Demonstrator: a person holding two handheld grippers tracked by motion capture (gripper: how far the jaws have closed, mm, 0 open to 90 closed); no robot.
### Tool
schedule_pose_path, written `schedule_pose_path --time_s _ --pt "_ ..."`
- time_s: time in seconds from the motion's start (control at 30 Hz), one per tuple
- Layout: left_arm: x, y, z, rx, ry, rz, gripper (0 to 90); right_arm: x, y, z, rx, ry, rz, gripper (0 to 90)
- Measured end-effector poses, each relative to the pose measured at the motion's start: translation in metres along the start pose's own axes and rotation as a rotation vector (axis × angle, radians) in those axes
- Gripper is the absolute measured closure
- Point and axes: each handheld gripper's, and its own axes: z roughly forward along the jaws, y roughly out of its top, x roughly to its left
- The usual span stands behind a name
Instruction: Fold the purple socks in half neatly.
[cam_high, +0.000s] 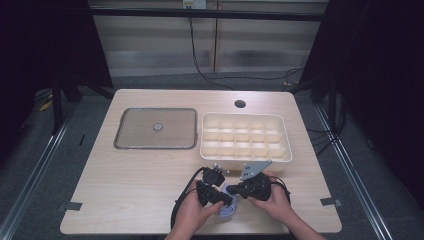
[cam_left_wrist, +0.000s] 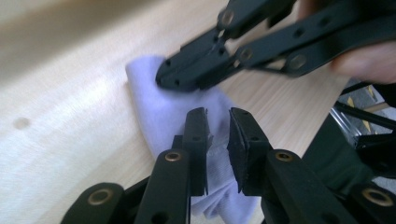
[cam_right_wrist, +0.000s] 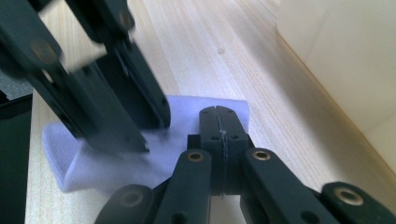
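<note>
A pale lilac cloth (cam_high: 226, 209) lies by the near edge of the table (cam_high: 125, 175), just in front of the cream divided tray (cam_high: 245, 137). The right gripper (cam_right_wrist: 218, 112) is clenched, pressing on the cloth, perhaps pinching a fold. The left gripper (cam_left_wrist: 217, 116) stands slightly parted over the cloth, gripping nothing. A flat grey tray (cam_high: 156, 128) sits toward the far left.

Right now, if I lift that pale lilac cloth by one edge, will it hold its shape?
Probably not: the cloth lies in soft folds, so it should droop. It looks thin, likely light. On the smooth table it may slide or bunch when pushed.
</note>
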Motion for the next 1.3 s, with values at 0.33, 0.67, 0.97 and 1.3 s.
schedule_pose_path --time_s 0.33,0.67,0.97,1.3 --pt "-0.006 -0.002 -0.002 0.003 0.022 0.017 84.5 0.001 0.001 0.001 0.001 -0.001 -0.006 90.0" --pt "-0.006 -0.010 0.006 0.027 -0.015 0.002 90.0 0.002 0.000 0.001 -0.002 -0.004 -0.007 90.0" --pt "-0.003 -0.009 0.003 0.014 -0.033 -0.006 90.0 0.002 0.001 0.002 -0.003 -0.012 -0.008 90.0" --pt "-0.003 -0.009 -0.007 0.015 -0.030 -0.001 90.0 0.000 0.002 0.003 -0.009 -0.025 -0.008 90.0"
